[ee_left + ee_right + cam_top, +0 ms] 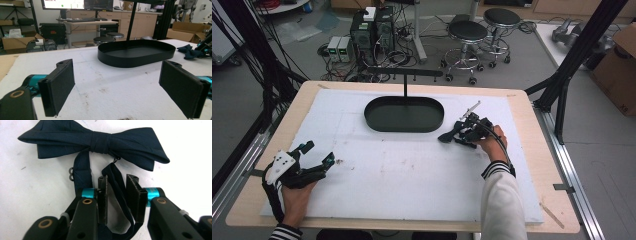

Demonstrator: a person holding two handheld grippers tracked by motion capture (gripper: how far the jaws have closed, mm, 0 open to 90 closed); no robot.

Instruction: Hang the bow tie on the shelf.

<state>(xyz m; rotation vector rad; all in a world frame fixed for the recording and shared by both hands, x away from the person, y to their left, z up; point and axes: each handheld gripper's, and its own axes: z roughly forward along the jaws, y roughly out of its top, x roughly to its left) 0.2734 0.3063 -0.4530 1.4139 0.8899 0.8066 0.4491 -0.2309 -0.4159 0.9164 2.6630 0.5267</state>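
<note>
Jaws of the left gripper [319, 163] are seen spread wide and empty in the high view, rested near the desk's [522, 102] left edge, while the right gripper [451, 134] lies right of the black oval tray [404, 114]. Along the left gripper view, the tray [136, 53] is framed between the parted pads, perhaps as the drop place. In the right gripper view, the navy bow tie's [100, 143] strap [117, 182] is seen between the narrowed jaws, likely for lifting; no legible writing is found.
</note>
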